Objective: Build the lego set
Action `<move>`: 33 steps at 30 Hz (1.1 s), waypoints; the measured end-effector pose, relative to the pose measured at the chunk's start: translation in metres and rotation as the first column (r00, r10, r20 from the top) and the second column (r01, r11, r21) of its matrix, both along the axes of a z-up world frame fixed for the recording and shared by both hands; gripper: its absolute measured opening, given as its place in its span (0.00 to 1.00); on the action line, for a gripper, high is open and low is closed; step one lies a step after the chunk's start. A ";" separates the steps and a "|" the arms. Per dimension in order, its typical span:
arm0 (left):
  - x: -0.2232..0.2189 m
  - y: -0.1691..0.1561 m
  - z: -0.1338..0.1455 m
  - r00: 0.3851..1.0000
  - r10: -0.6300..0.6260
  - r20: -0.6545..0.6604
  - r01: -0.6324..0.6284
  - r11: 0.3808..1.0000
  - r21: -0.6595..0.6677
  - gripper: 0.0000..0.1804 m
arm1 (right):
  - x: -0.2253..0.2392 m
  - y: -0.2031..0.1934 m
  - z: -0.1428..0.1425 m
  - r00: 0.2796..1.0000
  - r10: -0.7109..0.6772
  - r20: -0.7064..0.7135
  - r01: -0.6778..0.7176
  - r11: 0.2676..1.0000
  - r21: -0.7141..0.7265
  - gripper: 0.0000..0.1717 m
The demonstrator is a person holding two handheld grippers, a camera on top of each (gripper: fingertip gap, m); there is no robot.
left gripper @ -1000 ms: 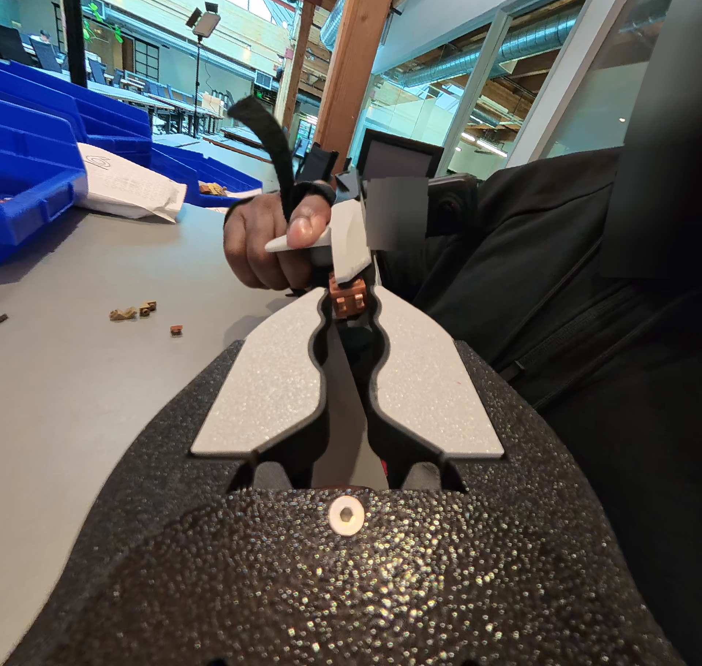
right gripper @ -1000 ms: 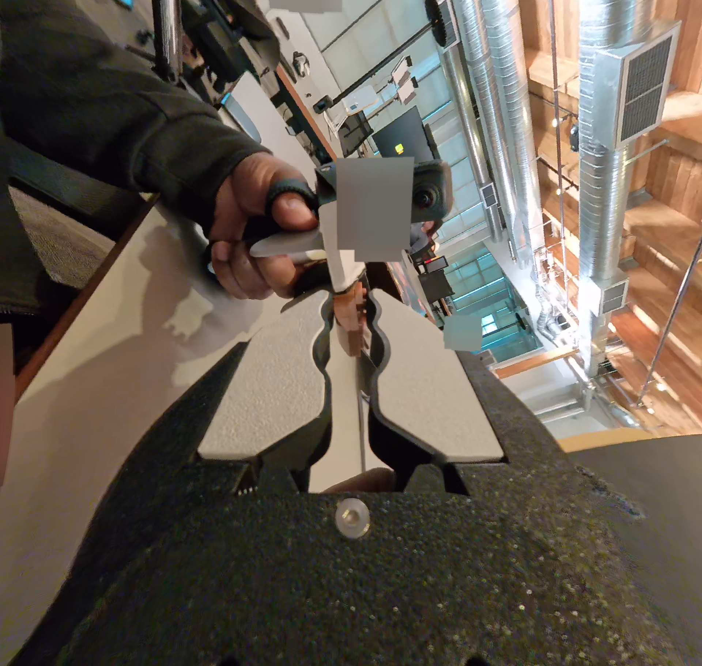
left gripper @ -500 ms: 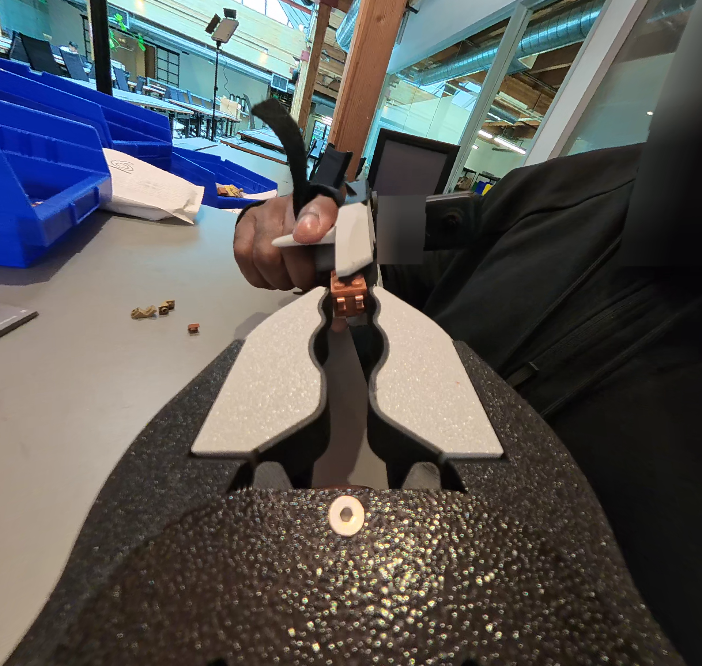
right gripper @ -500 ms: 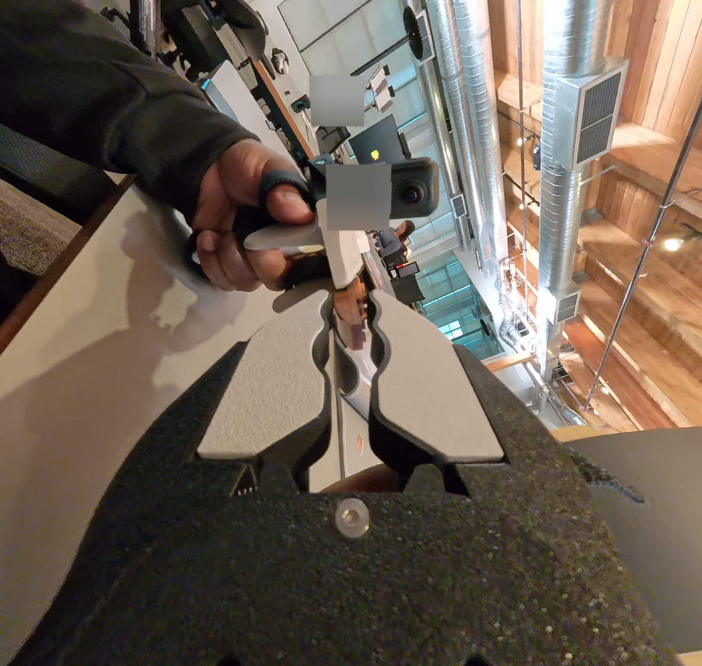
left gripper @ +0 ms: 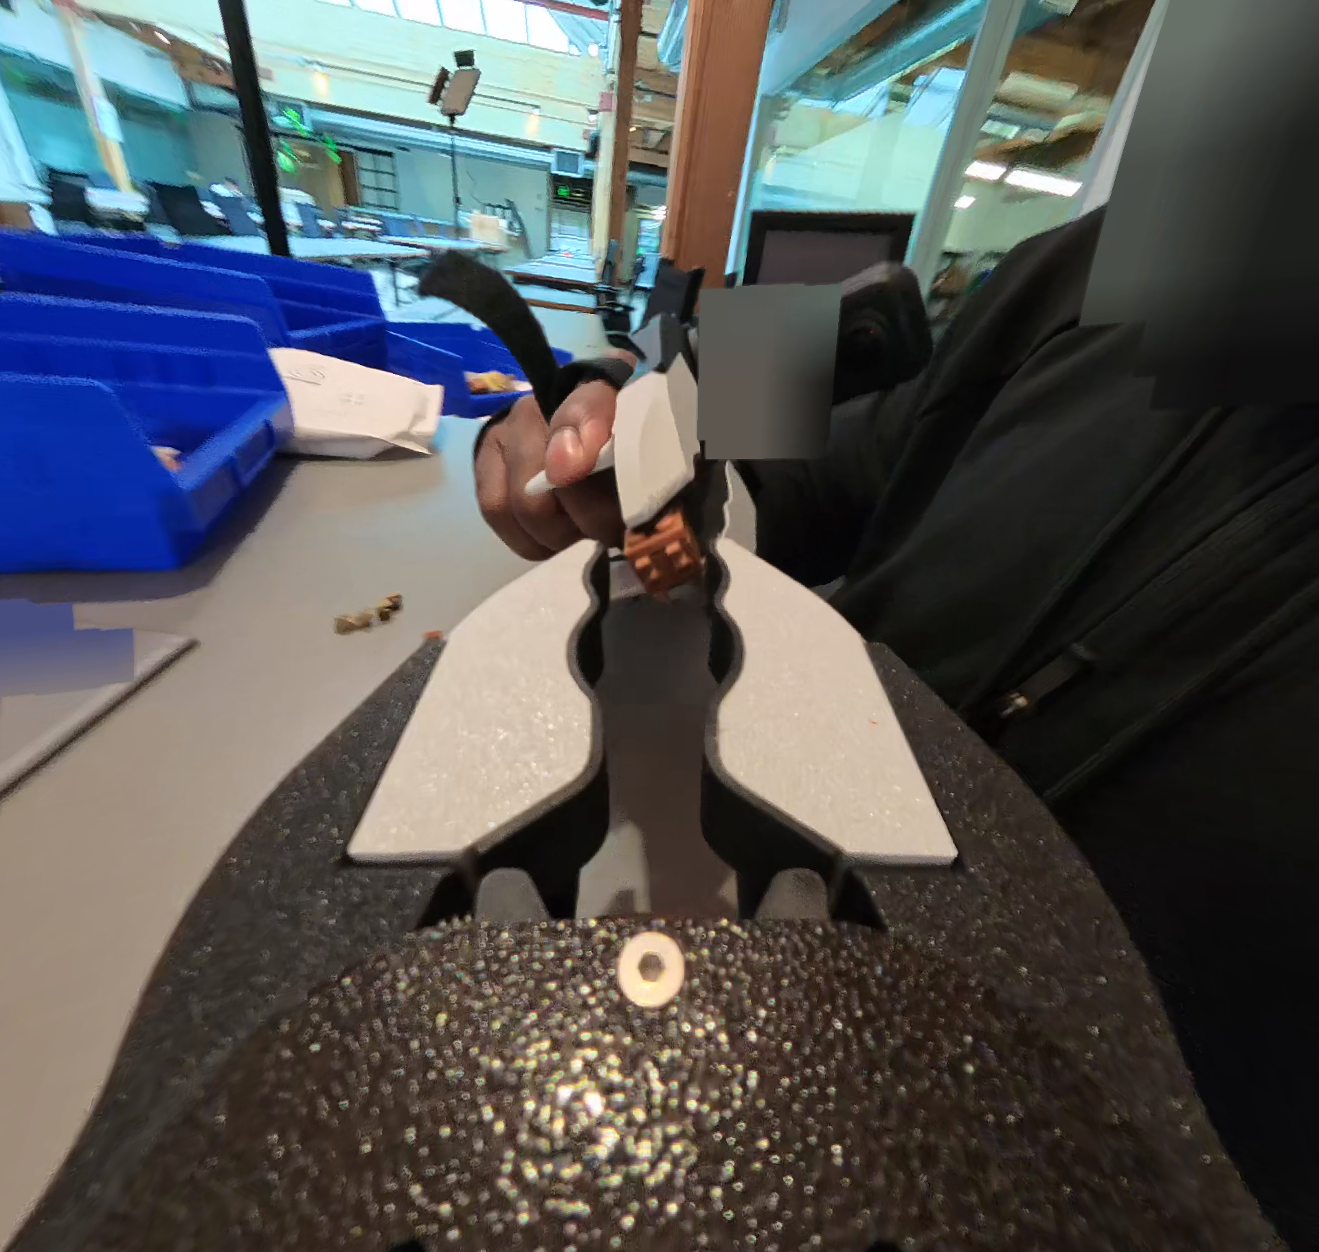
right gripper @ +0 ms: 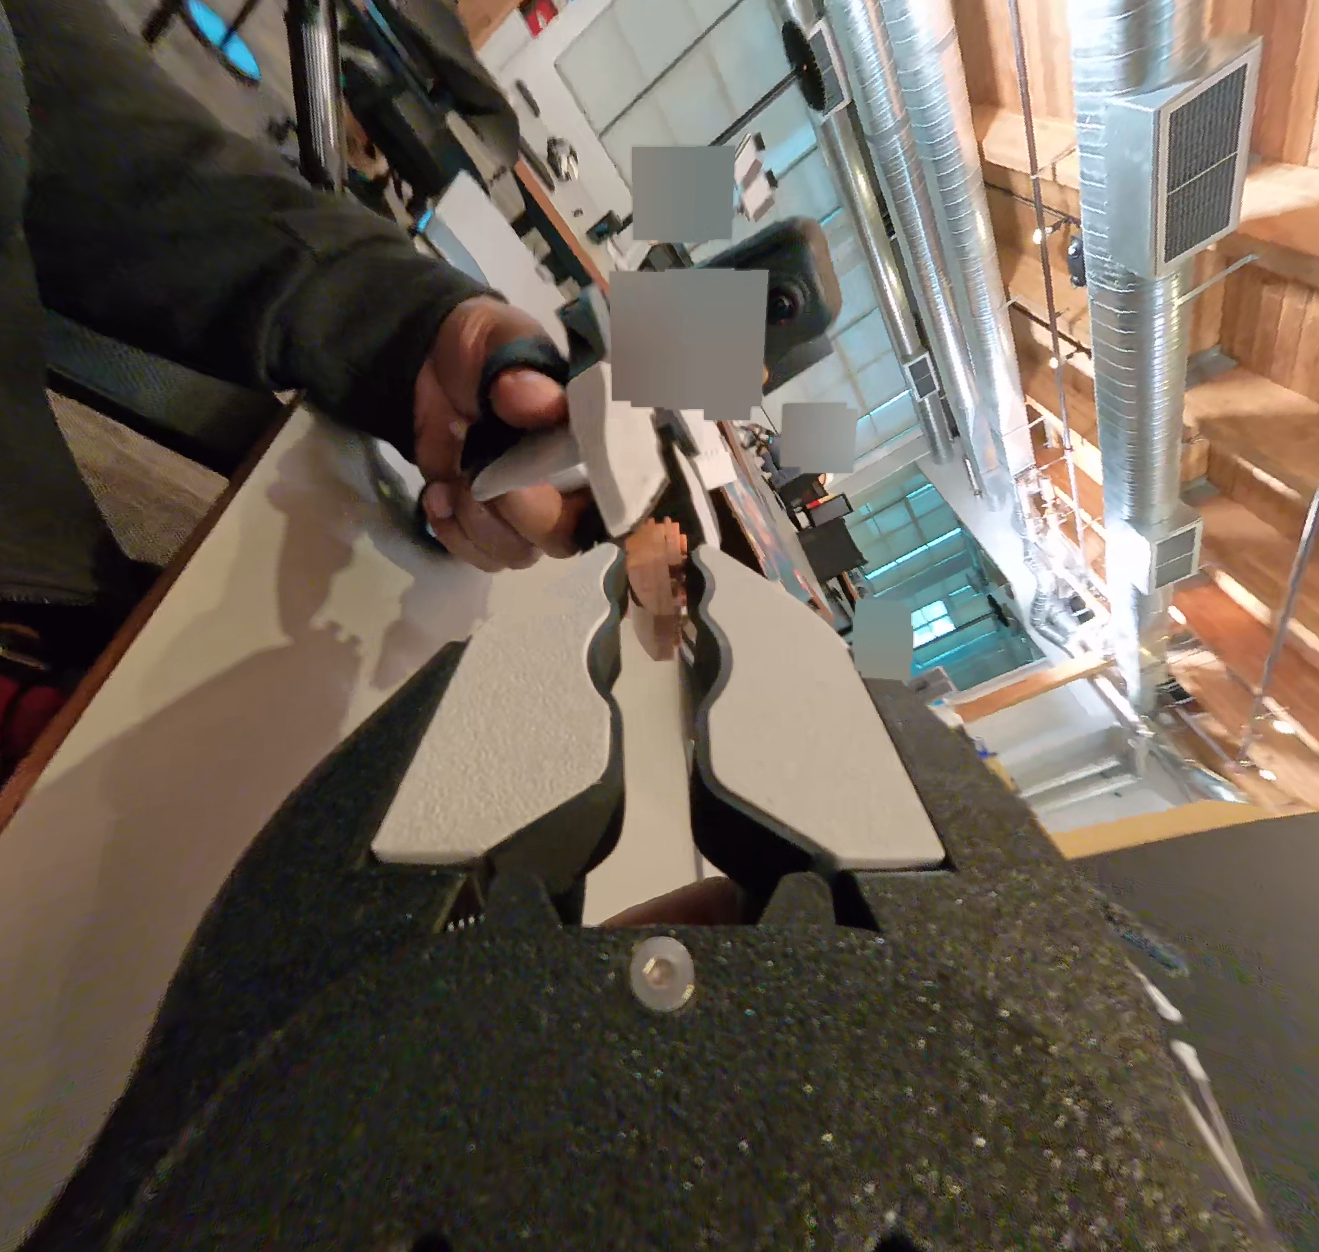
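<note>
**Left wrist view: brick piece gripped by the right tool, loose between the left tool's parted fingers**

The brown brick piece (left gripper: 660,561) hung in the air above the bench (left gripper: 250,646), right at the tips of the left tool (left gripper: 654,564). That tool stood released: its two fingers were spread wider than the piece. A clear gap showed on the side toward the bench, while contact on the other side could not be judged. The piece sat tilted and off-centre, nearer the finger on the jacket side.

From above, the right tool (right gripper: 657,575) came down nose to nose with the left one. Its white fingers were clenched on the upper part of the piece. In the right wrist view the same piece (right gripper: 657,596) lay edge-on between that tool's own fingers, filling the narrow slot at their tips.

A hand (left gripper: 542,475) gripped the right tool's handle just behind the piece, with a black strap (left gripper: 499,318) curling up over it. A black jacket (left gripper: 1070,575) filled the side beyond.

Farther out on the bench lay a few small brown bits (left gripper: 367,614), well apart from both tools. A white bag (left gripper: 357,411) leaned against blue bins (left gripper: 107,475) at the far edge.
</note>
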State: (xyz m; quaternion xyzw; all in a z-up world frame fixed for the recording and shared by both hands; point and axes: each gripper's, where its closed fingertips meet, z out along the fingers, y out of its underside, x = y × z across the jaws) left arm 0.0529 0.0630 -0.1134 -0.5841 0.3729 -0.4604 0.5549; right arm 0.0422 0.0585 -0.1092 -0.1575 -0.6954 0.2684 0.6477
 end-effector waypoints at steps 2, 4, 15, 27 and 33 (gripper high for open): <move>-0.003 -0.002 0.001 0.997 0.054 -0.059 -0.047 0.992 0.113 0.16 | 0.004 -0.001 0.006 0.999 0.046 -0.008 -0.046 0.996 -0.080 0.09; -0.006 -0.004 0.003 0.988 0.107 -0.112 -0.079 0.970 0.229 0.17 | 0.007 0.001 0.013 0.997 0.071 -0.029 -0.075 0.986 -0.147 0.09; -0.001 -0.014 0.016 0.956 0.234 -0.175 -0.103 0.830 0.548 0.13 | 0.013 -0.014 0.016 0.975 0.224 -0.016 -0.218 0.928 -0.303 0.09; 0.008 -0.020 0.015 0.952 0.240 -0.193 -0.068 0.775 0.628 0.09 | 0.015 -0.024 0.017 0.955 0.298 -0.018 -0.284 0.890 -0.357 0.09; 0.009 -0.021 0.016 0.953 0.240 -0.184 -0.071 0.769 0.636 0.08 | 0.015 -0.024 0.018 0.953 0.302 -0.029 -0.292 0.886 -0.360 0.09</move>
